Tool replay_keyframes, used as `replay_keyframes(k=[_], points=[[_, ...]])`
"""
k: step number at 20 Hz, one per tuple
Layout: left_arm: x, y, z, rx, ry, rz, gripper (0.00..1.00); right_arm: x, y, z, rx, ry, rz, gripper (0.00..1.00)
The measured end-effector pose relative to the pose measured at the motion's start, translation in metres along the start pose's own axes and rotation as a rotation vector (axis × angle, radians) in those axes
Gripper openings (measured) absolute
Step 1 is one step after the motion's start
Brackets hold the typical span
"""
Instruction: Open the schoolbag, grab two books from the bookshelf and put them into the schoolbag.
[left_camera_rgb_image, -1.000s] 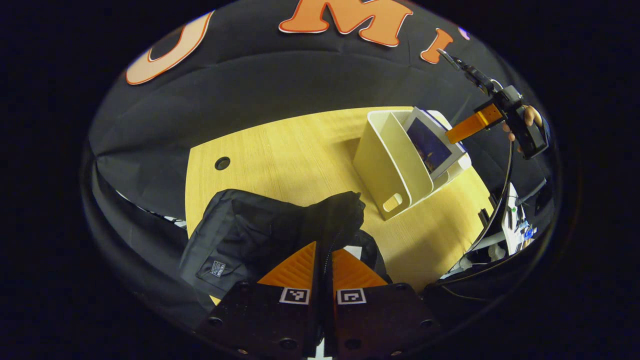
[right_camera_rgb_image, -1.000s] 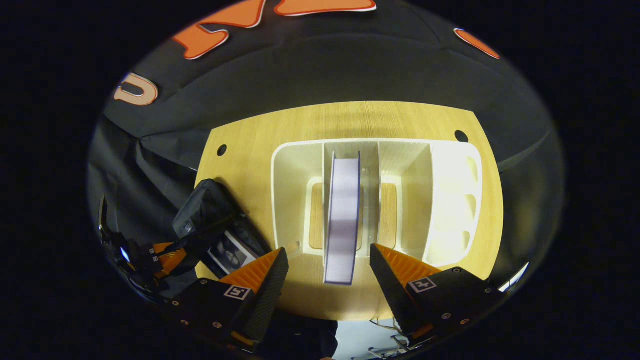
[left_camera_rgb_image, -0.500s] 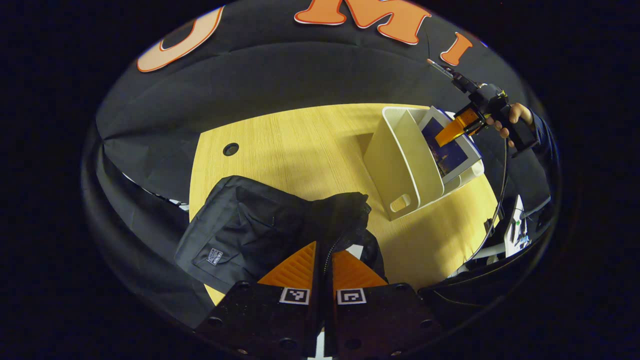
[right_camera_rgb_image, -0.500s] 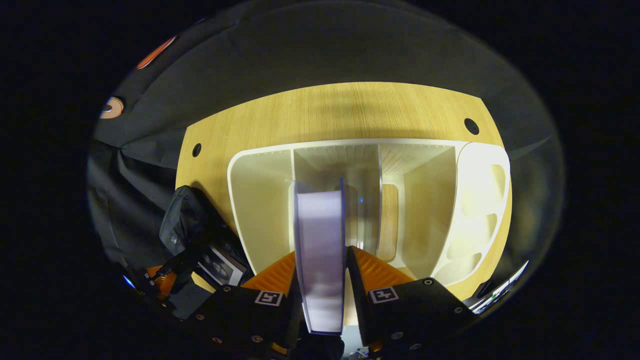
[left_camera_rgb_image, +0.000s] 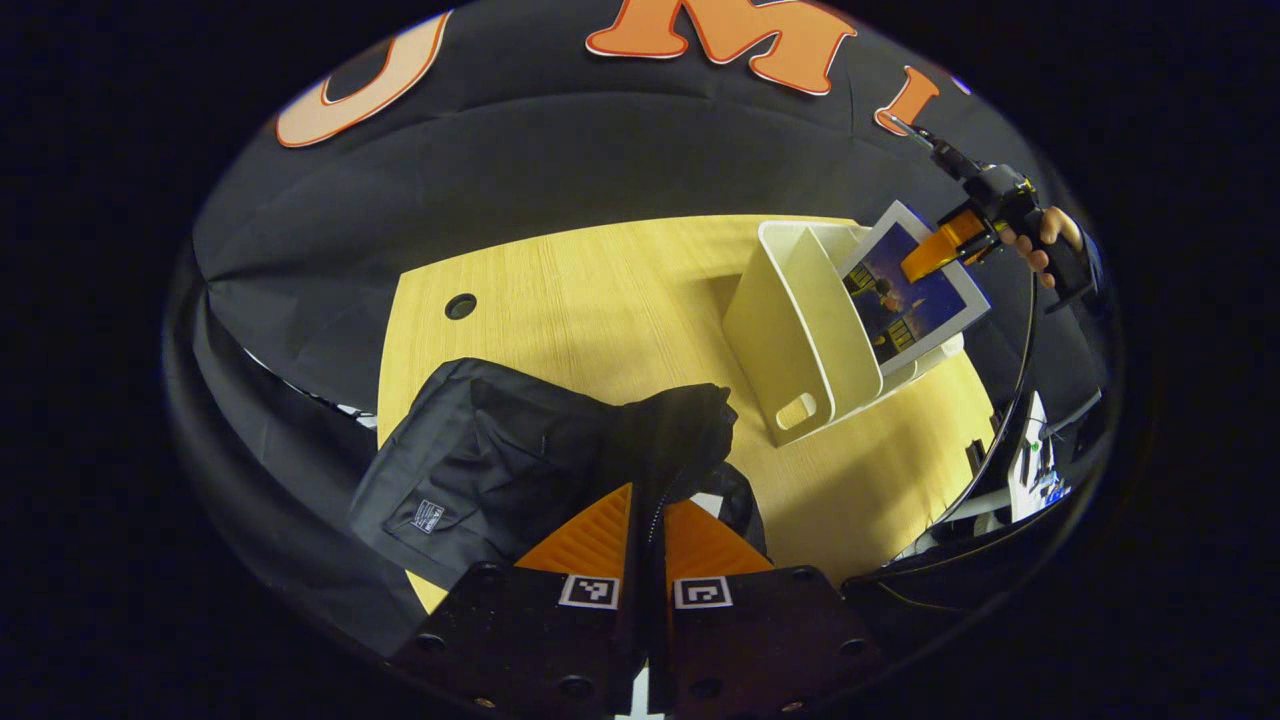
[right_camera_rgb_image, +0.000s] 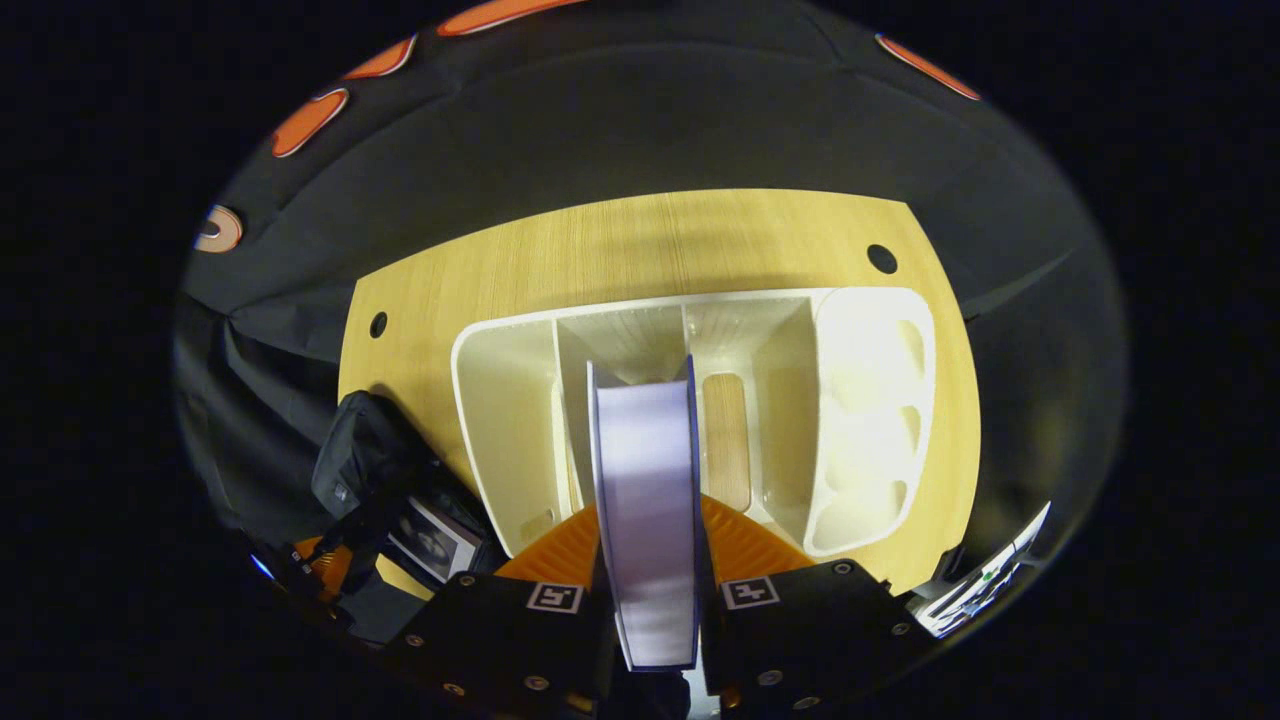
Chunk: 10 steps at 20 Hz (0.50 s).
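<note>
In the right gripper view, the right gripper (right_camera_rgb_image: 648, 560) is seen clamped on a book (right_camera_rgb_image: 648, 490), one finger pressed on each cover, the page edge turned toward the camera. The book is gripped by its near edge and stood upright, presumably so that it slides free between the dividers. Just beyond the fingertips the white bookshelf (right_camera_rgb_image: 500, 420) is found, its compartments open toward the gripper; the book's far end lies over the second compartment from the left. Down to the left of this gripper the open schoolbag (right_camera_rgb_image: 365, 470) is glimpsed, with a book (right_camera_rgb_image: 432, 540) already inside.

In the left gripper view, the left gripper (left_camera_rgb_image: 648, 530) is shut narrowly on a fold of the black schoolbag (left_camera_rgb_image: 520, 455) at its zip edge, directly ahead of the fingers. By this hold the mouth is apparently kept lifted and open for the next book. Farther off, up to the right, the bookshelf (left_camera_rgb_image: 790, 340) stands on the wooden table (left_camera_rgb_image: 580, 290), and above it the book (left_camera_rgb_image: 915, 295) is held raised by the other gripper (left_camera_rgb_image: 935, 255), gripped by a hand (left_camera_rgb_image: 1045, 240).
</note>
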<state>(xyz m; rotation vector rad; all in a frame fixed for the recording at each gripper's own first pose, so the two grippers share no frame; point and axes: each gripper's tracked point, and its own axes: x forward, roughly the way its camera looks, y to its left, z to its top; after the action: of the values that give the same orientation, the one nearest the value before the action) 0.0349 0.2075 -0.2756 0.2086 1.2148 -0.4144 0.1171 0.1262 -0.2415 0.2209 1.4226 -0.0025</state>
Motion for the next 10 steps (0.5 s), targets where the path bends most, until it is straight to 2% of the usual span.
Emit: replay_keyframes(k=[3,10], points=[[-0.007,0.006,-0.003,0.036,-0.019,-0.019,0.06,-0.031,0.002,-0.008,0.002,-0.063,-0.005,0.36],[-0.012,0.009,-0.009,0.146,-0.051,-0.072,0.06,-0.096,0.021,-0.061,0.06,-0.144,-0.013,0.35]])
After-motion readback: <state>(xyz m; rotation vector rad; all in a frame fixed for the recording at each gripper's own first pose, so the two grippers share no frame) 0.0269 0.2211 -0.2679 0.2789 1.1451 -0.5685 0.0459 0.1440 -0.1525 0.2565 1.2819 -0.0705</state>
